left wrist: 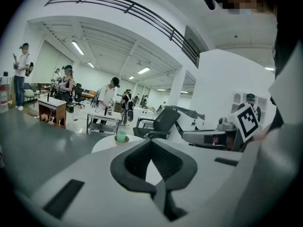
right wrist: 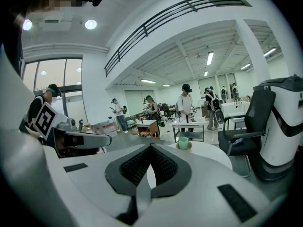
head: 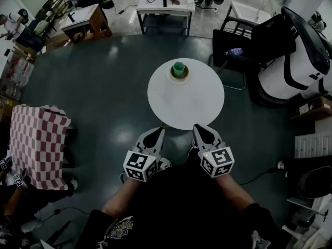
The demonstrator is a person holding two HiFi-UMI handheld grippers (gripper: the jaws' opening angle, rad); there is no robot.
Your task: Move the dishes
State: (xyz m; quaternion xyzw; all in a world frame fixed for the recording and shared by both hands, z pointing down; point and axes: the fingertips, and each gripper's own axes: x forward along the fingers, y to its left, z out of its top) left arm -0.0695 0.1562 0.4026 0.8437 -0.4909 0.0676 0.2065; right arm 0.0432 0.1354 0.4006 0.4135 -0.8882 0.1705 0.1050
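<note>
Left gripper [head: 158, 132] and right gripper [head: 199, 129]: jaws together, nothing held.
You hold both grippers side by side at the near edge of the round white table [head: 181, 108]. The green ribbed cup [head: 179, 69] stands on the small round cream plate [head: 178, 79], straight ahead and well apart from both.
</note>
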